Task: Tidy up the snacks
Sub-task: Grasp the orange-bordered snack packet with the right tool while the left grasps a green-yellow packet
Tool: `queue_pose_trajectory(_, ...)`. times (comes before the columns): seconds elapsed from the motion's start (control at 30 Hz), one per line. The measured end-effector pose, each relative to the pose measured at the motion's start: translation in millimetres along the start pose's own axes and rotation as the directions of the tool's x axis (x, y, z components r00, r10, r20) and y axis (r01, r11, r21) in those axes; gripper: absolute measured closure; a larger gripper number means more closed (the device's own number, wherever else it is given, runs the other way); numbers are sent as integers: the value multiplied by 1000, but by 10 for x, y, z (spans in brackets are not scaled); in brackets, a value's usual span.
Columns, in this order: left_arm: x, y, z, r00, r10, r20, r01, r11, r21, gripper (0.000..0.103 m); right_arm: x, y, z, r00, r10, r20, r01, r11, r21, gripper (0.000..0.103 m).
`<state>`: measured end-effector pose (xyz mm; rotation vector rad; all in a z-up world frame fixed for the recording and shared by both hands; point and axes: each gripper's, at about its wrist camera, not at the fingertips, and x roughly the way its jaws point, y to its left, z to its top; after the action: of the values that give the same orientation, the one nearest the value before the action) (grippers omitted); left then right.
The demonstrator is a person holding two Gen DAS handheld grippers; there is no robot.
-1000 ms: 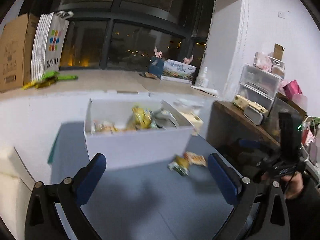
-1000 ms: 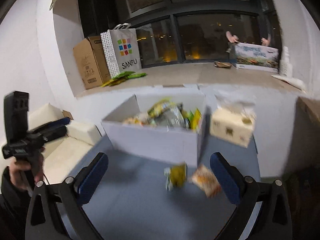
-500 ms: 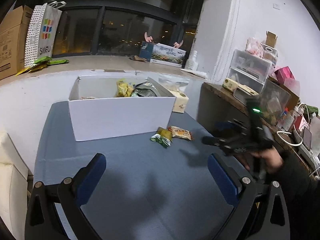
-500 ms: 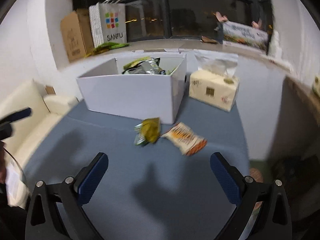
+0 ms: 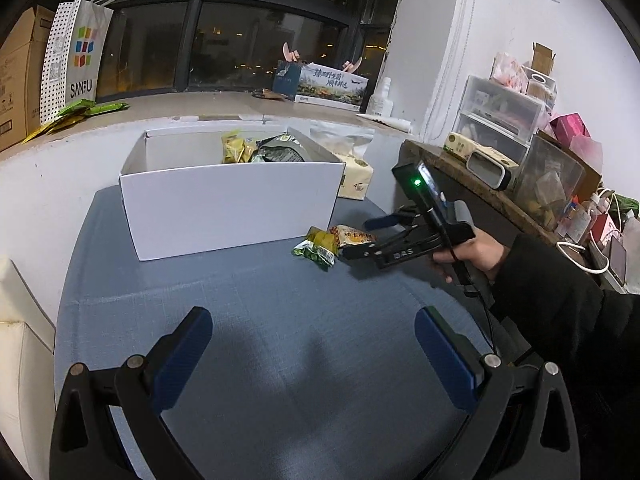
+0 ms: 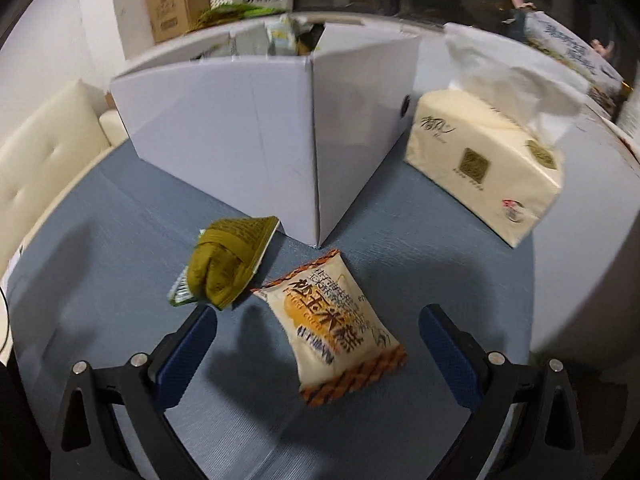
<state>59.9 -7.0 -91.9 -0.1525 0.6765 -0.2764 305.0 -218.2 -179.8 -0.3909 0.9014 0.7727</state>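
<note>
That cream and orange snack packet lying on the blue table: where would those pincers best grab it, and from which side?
Probably across its puffy middle, coming down from above. The cream and orange packet lies flat on the table, its long axis running between the right gripper fingers, so they would pinch its narrower width. The jaws are closing, not yet touching it. The olive-green packet sits close to the left finger, so keep clear.

Dim indoor light from overhead, dark night window (image 5: 224, 44). Soft shadows on blue tablecloth (image 5: 280, 352). Strong fisheye bending, black corners. Right wrist view motion-blurred.
</note>
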Motion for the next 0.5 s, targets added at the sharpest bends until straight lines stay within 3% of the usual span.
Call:
queue_pose_trajectory(0.03, 9, -1, 1, 1000, -2, -2, 2, 1000, 0, 0, 48, -6, -3, 1000, 17, -11, -17, 1000, -3, 15)
queue_pose_trajectory(0.07, 21, -3, 1, 1000, -5, -5, 5, 1000, 1, 0, 89, -17, -2, 999, 23, -24, -23, 1000, 0, 38)
queue_pose_trajectory(0.13, 62, -22, 10, 1000, -6, -17, 6, 1000, 3, 0, 97, -18, -18, 1000, -11, -9, 11, 1000, -14, 54)
queue_pose_trajectory(0.23, 140, -43, 37, 999, -24, -28, 25, 1000, 11, 0, 24, -32, -63, 999, 49, 7, -49, 999, 14, 60)
queue_pose_trajectory(0.33, 306, -89, 100, 998, -44, -51, 45, 999, 25, 0, -99, -1, -140, 999, 21, 27, -22, 999, 30, 60)
queue_pose_trajectory(0.5, 803, -146, 310, 991, -73, -116, 79, 996, 41, 0, -497, 56, -379, 992, 30, 120, -43, 993, 113, 60)
